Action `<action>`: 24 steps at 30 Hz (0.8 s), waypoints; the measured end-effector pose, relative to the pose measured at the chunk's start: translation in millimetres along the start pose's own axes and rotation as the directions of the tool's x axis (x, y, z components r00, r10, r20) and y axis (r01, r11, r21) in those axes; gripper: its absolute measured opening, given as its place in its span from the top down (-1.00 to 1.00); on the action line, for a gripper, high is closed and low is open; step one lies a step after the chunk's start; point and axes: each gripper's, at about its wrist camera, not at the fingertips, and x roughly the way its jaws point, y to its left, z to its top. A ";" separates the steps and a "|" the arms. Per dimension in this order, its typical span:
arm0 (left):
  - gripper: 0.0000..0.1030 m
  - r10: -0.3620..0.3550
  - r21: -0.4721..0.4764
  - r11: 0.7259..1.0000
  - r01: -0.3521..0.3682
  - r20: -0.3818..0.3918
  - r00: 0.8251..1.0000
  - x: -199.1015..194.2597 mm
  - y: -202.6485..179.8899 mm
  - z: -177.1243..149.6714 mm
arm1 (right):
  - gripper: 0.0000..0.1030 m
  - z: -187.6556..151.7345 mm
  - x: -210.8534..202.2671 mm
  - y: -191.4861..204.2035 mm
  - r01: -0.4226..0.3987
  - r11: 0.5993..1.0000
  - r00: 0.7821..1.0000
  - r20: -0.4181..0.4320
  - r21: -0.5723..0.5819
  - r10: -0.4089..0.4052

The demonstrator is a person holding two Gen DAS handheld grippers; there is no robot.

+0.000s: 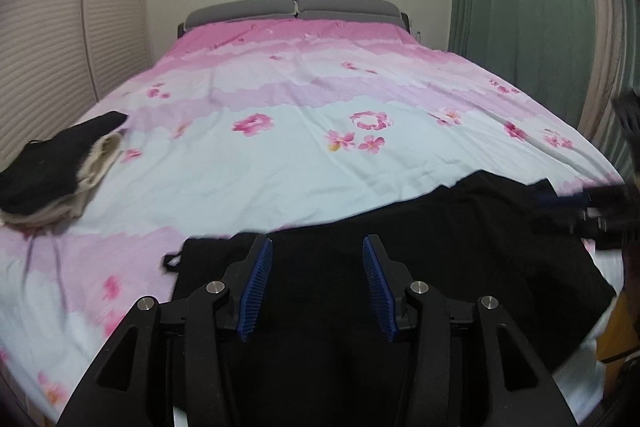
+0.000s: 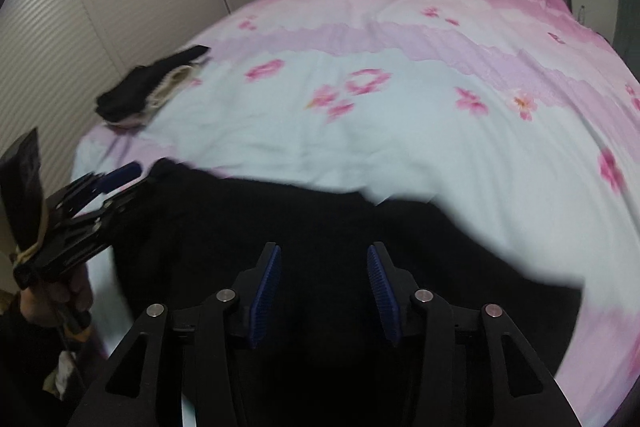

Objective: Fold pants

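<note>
Far left on the bed (image 1: 304, 155), near the wardrobe doors (image 1: 60, 59), sits a small pile of folded clothes (image 1: 52, 175), black cloth over beige. The bedspread is pale blue and pink with flower prints, and grey pillows (image 1: 296, 9) lie at the head against the wall.

Along the near edge of the bed lie the black pants (image 1: 400, 247), spread wide and flat, with a small loop sticking out at their left corner. The left claw (image 1: 317, 255) hangs just above the pants near their left end, its blue-padded fingers spread apart with nothing between them.

Further right, the right claw (image 2: 322, 263) is over the middle of the pants, also released, its fingers wide apart and empty. From the left wrist camera it appears blurred at the right edge of the pants. Green curtains (image 1: 520, 7) cover the wall on the right.
</note>
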 end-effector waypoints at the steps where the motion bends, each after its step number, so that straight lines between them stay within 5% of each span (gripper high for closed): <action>1: 0.07 0.001 -0.002 1.000 -0.001 0.006 1.000 -12.2 2.8 -8.2 | 0.08 -14.2 -5.4 12.7 0.023 1.000 1.000 0.017 0.011 -0.023; 8: 0.00 0.004 0.042 0.999 -0.003 -0.020 1.000 -47.3 7.0 -54.5 | 0.08 -108.4 -27.1 90.7 0.146 0.989 0.984 0.103 0.028 -0.148; 11: 0.01 0.002 0.046 0.999 -0.001 -0.022 1.000 -52.6 7.9 -68.7 | 0.05 -133.2 -18.4 98.9 0.067 0.989 0.995 0.061 0.131 -0.076; 14: 0.01 -0.011 0.034 0.999 0.012 -0.027 1.000 -53.6 7.7 -71.4 | 0.05 -145.5 -11.3 101.0 0.091 0.980 0.994 0.046 0.178 -0.101; 18: 0.01 -0.033 0.032 0.999 0.033 -0.009 0.999 -52.9 0.3 -58.9 | 0.02 -124.5 -28.5 84.7 0.076 0.978 0.989 0.109 0.194 -0.098; 21: 0.01 -0.038 0.018 0.999 0.038 0.004 0.999 -42.7 -10.4 -43.4 | -0.36 -83.3 -38.2 63.3 0.066 0.991 0.986 0.144 0.116 -0.082; 24: 0.01 -0.048 0.001 0.999 0.048 0.018 0.999 -25.1 -23.7 -24.8 | -0.39 -29.4 -33.6 26.2 0.037 0.997 0.991 0.130 0.064 -0.045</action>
